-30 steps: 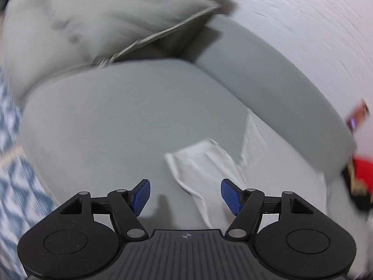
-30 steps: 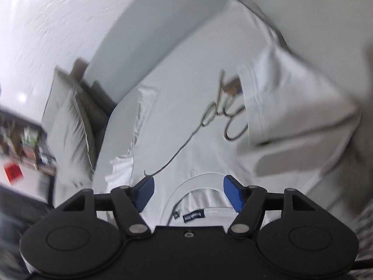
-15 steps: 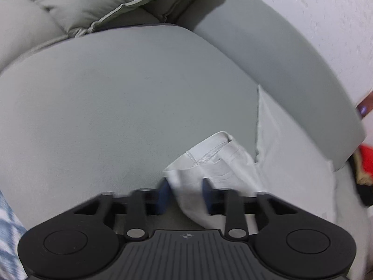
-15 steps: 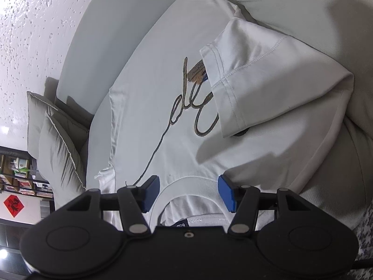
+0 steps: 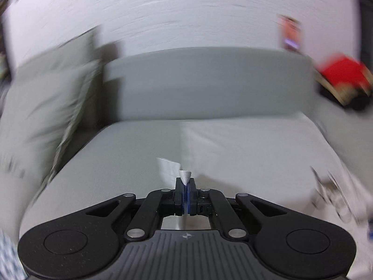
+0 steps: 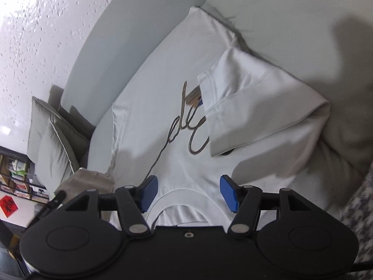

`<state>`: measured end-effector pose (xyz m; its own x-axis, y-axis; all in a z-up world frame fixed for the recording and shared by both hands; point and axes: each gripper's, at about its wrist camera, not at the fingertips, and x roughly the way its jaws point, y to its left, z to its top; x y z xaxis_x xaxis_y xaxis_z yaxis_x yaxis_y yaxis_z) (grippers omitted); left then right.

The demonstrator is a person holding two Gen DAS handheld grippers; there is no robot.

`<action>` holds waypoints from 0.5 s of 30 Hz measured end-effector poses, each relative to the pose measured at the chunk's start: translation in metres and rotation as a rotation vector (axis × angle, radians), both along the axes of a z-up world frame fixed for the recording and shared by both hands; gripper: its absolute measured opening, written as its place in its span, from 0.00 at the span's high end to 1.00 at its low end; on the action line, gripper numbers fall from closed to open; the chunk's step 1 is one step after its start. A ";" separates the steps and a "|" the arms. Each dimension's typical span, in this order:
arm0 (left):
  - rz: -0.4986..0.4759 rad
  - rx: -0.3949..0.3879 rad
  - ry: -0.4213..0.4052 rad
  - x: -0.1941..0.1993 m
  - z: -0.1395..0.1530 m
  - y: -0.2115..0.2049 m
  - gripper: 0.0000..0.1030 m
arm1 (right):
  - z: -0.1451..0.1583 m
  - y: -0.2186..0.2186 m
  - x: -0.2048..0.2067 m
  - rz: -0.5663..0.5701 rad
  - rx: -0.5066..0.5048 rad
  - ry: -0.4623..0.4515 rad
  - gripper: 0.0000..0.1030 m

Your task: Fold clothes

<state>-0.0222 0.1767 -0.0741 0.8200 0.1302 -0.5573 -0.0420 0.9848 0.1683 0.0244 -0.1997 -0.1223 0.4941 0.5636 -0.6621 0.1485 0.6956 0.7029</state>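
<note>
A white T-shirt [image 6: 177,107] with dark script lettering lies spread on a grey sofa seat [image 5: 116,154]. Its right sleeve [image 6: 256,107] is folded in over the chest. My left gripper [image 5: 185,182] is shut on the other sleeve [image 5: 171,166] and holds its white cloth lifted off the seat; this view is blurred. The shirt body [image 5: 256,154] lies to its right. My right gripper [image 6: 188,192] is open and empty, hovering just above the collar [image 6: 184,207].
Grey cushions [image 6: 51,144] lean at the sofa's far end, also seen in the left wrist view [image 5: 39,121]. The sofa backrest [image 5: 209,84] runs along a white textured wall [image 6: 39,35]. A shelf and a red paper [image 6: 8,206] stand beyond.
My left gripper closed on the sleeve and lifted it, swinging its view up toward the backrest. My right gripper stayed open over the collar.
</note>
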 end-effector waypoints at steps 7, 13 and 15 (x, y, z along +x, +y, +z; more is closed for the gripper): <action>-0.068 0.034 0.120 -0.019 -0.024 -0.023 0.81 | -0.001 -0.026 -0.006 -0.035 0.032 0.005 0.41; -0.103 0.066 0.223 -0.030 -0.044 -0.037 0.50 | 0.007 -0.046 -0.011 -0.041 0.018 -0.042 0.39; -0.067 0.083 0.257 -0.020 -0.048 -0.029 0.51 | 0.009 -0.049 -0.010 -0.045 -0.037 -0.069 0.48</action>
<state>-0.0418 0.1472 -0.1223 0.6614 0.1343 -0.7379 0.0775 0.9663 0.2453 0.0142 -0.2483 -0.1133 0.5634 0.5157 -0.6454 0.1321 0.7149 0.6866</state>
